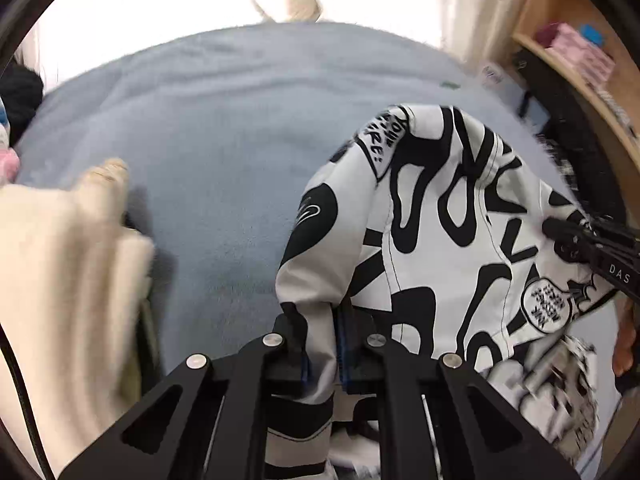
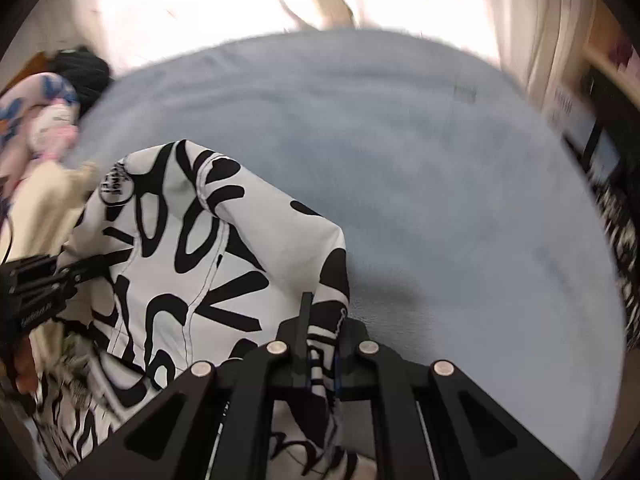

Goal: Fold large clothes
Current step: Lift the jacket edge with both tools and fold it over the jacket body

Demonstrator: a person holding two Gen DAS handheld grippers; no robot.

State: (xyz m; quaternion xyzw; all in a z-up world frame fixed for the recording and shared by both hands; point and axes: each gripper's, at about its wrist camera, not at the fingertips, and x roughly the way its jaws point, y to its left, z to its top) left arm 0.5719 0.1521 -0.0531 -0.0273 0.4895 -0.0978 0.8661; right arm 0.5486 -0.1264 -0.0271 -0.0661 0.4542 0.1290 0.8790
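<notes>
1. My left gripper (image 1: pixel 320 344) is clamped on a fold of the black-and-white printed garment (image 1: pixel 460 216), cloth bunched between its pads.
2. My right gripper (image 2: pixel 322 354) pinches another edge of the same garment.
3. It drapes between both claws over the blue blanket (image 1: pixel 220 120).
4. A cream garment (image 1: pixel 52 272) lies left.
</notes>
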